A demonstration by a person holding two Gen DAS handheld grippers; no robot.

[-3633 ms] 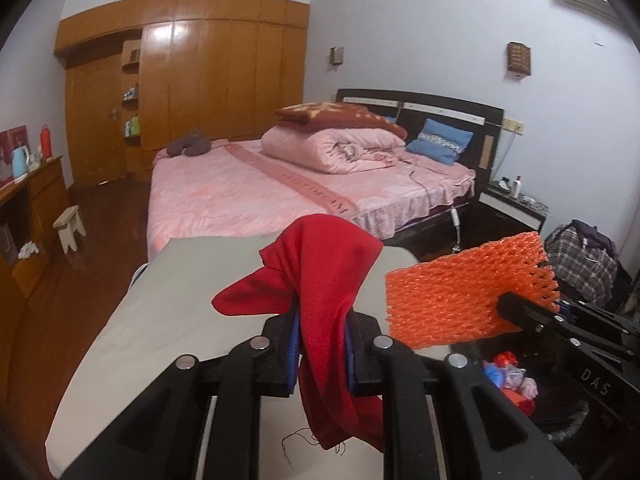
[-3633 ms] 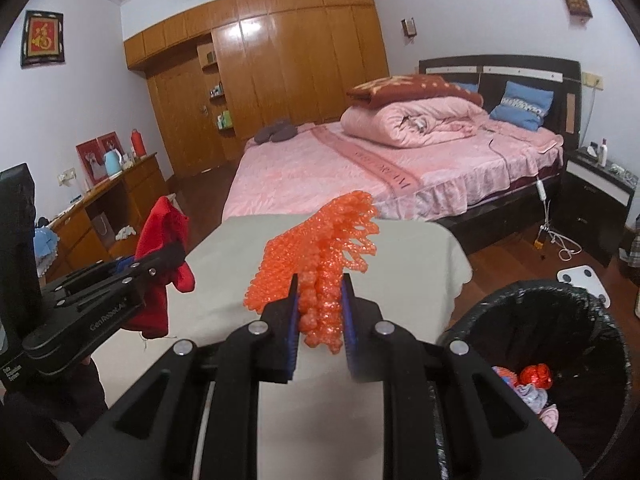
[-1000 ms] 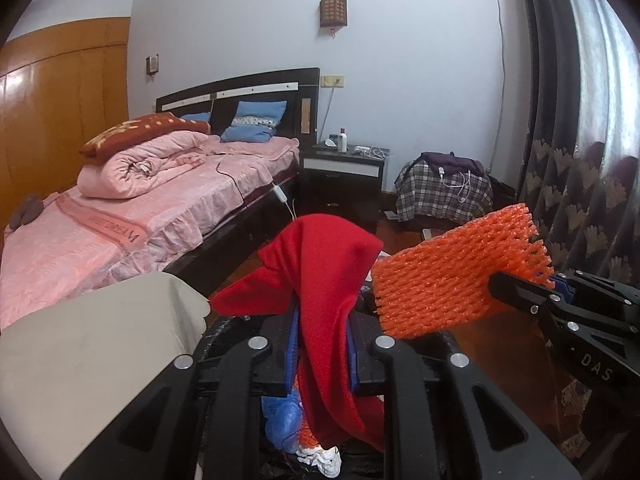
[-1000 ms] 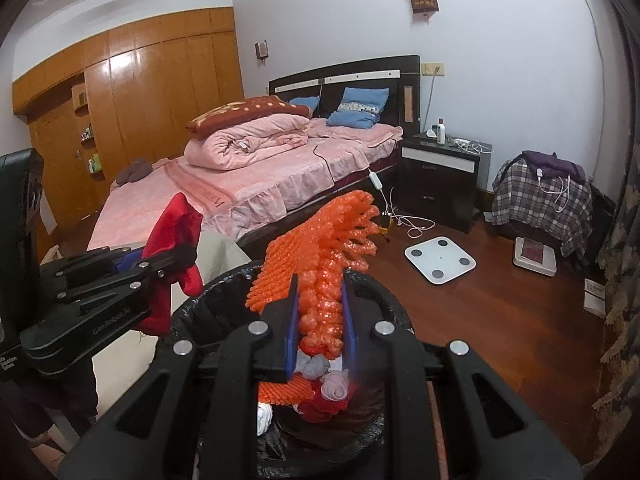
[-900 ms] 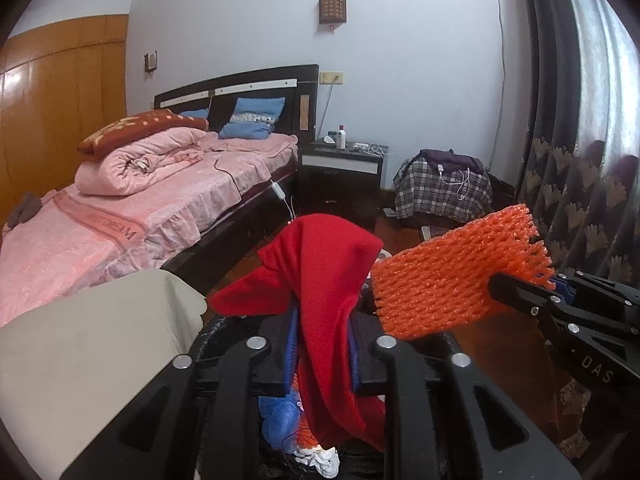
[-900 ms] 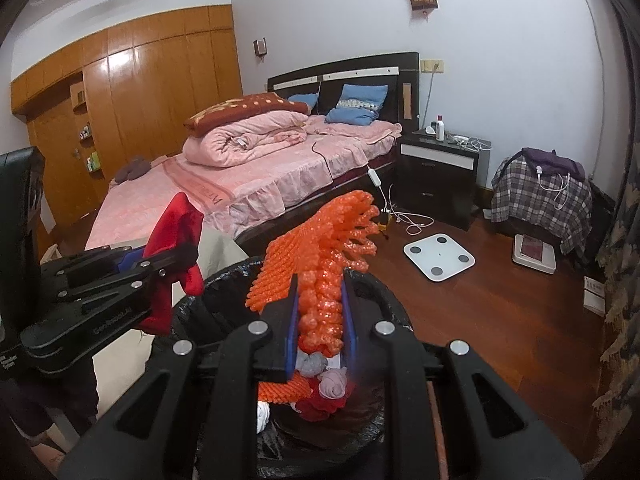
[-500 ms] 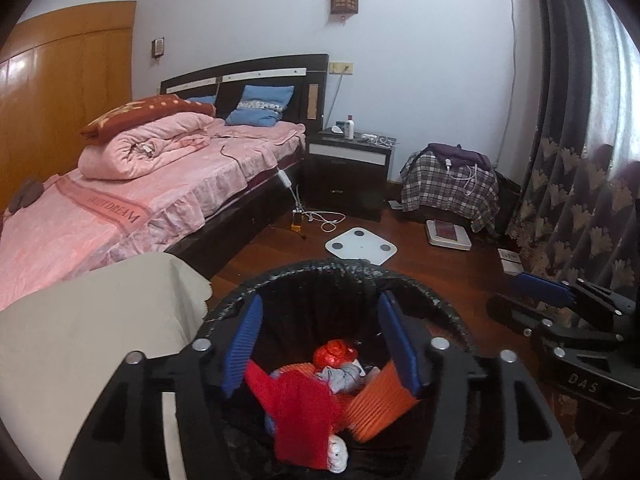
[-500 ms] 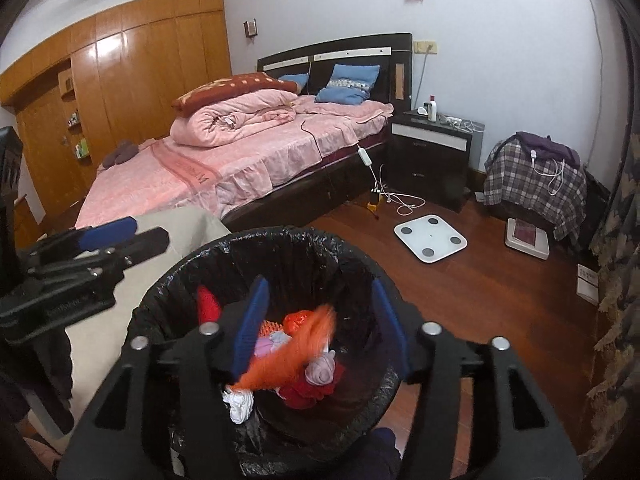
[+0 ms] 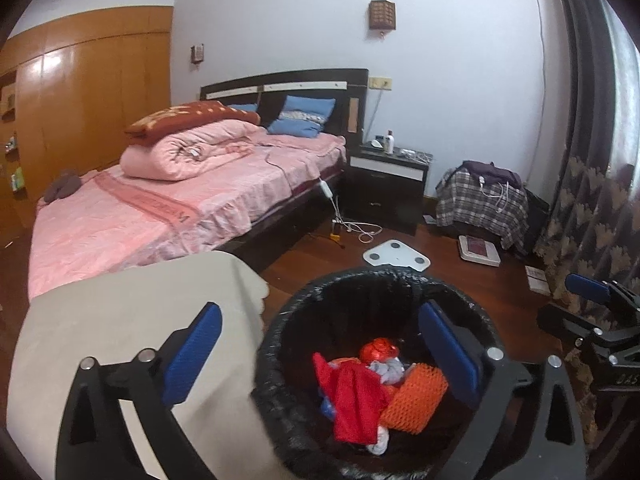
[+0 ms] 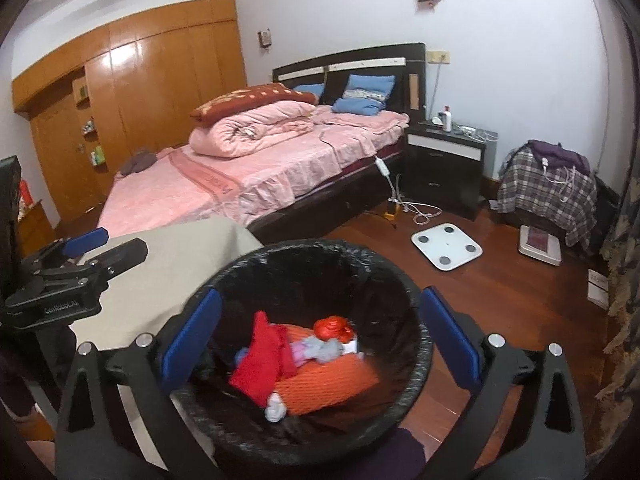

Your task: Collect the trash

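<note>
The red cloth [image 9: 354, 404] and orange foam net [image 9: 416, 396] lie in the bin [image 9: 280, 360]; the left gripper [image 9: 320, 344] and right gripper [image 10: 320, 332] gape empty, and no trash shows elsewhere.

Glossy crinkled plastic lines the bin [image 10: 416, 364]; red cloth [image 10: 260, 364], rough orange foam netting [image 10: 328, 380], polished wood floor [image 10: 500, 292].

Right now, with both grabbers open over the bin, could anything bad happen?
Maybe. The left gripper and right gripper hang close above the trash bin's rim, so dropping lower could snag its thin black liner. The red cloth and orange foam net lie loosely on top, so a bump might tip them out.
</note>
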